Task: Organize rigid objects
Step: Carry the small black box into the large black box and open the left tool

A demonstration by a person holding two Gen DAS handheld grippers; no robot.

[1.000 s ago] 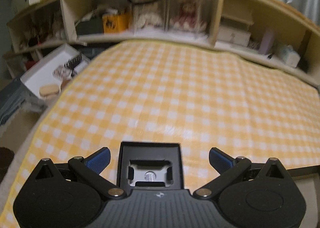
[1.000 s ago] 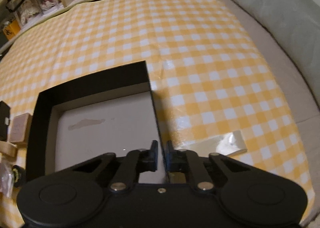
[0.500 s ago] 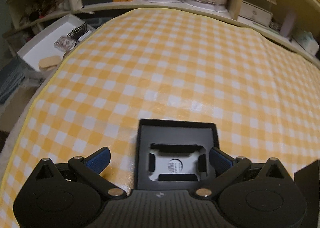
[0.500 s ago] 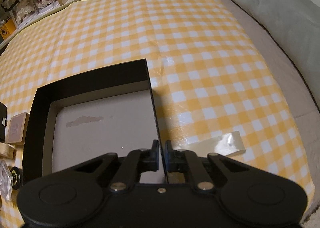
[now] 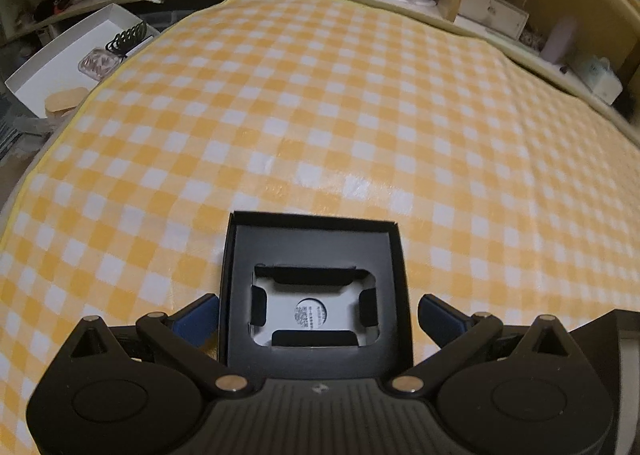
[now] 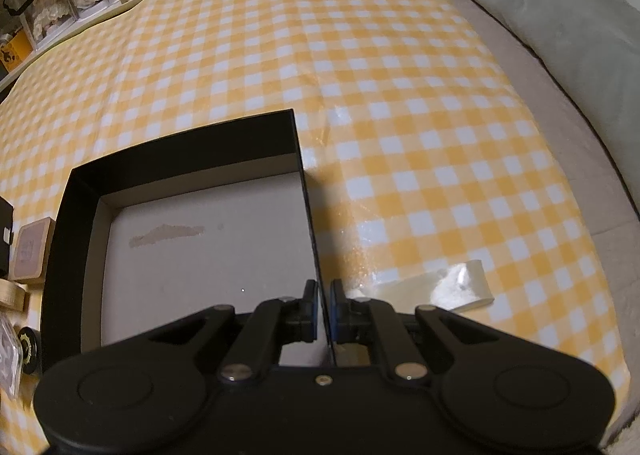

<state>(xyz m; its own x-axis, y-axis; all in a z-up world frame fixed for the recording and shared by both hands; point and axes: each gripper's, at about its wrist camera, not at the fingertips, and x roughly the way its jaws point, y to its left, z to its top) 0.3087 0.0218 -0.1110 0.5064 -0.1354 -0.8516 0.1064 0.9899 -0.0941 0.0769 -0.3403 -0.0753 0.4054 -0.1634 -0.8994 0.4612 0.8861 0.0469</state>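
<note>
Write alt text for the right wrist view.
The right gripper is shut on the right wall of a large open black box with a bare pale floor, on a yellow checked cloth. A pale flat block lies right of it.

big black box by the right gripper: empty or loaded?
Empty. In the right wrist view the big black box shows only a bare pale floor with a scuff mark; the right hand-held gripper is shut on its side wall.

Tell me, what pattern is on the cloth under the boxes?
Yellow and white checks. The cloth shows best in the right wrist view.
</note>
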